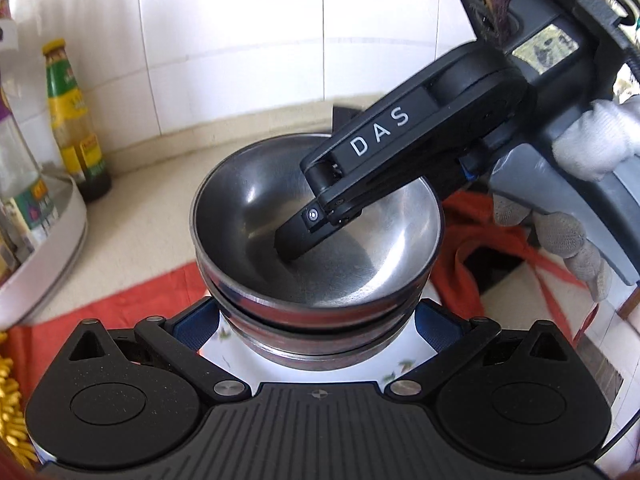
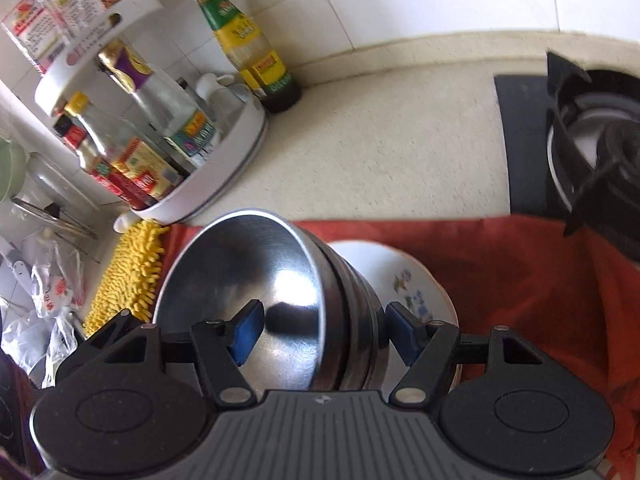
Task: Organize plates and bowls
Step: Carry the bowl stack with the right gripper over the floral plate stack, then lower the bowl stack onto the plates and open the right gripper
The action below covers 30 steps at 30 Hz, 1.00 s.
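A stack of steel bowls [image 1: 280, 208] stands on a white flowered plate [image 1: 224, 344] on a red cloth. In the left wrist view my left gripper [image 1: 318, 332] is open, its blue pads on either side of the stack's base. My right gripper [image 1: 304, 236] reaches in from the upper right, one finger inside the top bowl. In the right wrist view the right gripper [image 2: 324, 336] is open, straddling the rim of the bowl stack [image 2: 256, 280], with one blue pad [image 2: 248, 332] inside and the other outside. The plate [image 2: 404, 276] shows behind the stack.
A white turntable rack [image 2: 224, 160] of sauce bottles stands at the left by the tiled wall, with a tall bottle [image 2: 248, 44] beside it. A yellow chenille mat [image 2: 128, 276] lies left of the red cloth [image 2: 520, 288]. A black stove burner [image 2: 580, 140] is at right.
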Motion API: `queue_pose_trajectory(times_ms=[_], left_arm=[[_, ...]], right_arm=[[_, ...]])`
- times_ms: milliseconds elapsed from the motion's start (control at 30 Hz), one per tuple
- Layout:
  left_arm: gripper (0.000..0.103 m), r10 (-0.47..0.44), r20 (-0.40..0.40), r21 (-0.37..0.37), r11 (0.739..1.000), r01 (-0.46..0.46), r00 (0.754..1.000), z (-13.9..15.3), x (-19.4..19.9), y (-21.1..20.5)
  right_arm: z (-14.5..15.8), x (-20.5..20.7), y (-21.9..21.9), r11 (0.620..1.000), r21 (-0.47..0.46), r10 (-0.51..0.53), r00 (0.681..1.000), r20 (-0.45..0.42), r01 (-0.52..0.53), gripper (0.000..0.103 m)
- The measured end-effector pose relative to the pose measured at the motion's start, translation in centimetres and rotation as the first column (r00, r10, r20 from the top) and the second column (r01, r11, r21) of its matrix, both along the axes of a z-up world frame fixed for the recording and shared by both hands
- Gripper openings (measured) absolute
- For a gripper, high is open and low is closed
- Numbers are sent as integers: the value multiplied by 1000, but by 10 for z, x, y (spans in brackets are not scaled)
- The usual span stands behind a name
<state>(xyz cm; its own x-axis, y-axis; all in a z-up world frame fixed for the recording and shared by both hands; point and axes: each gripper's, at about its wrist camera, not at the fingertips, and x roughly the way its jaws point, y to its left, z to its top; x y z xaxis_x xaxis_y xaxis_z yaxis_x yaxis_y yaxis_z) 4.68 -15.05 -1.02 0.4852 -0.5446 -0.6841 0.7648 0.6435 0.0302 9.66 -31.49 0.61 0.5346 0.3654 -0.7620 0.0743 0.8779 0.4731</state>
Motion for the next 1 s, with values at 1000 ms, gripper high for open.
queue_pose_trajectory(times_ms=[1000], left_arm=[[103, 299, -57, -134, 943, -304, 952, 41, -26, 93]], right_arm=[[59, -114, 46, 987, -160, 48, 968, 246, -8, 65]])
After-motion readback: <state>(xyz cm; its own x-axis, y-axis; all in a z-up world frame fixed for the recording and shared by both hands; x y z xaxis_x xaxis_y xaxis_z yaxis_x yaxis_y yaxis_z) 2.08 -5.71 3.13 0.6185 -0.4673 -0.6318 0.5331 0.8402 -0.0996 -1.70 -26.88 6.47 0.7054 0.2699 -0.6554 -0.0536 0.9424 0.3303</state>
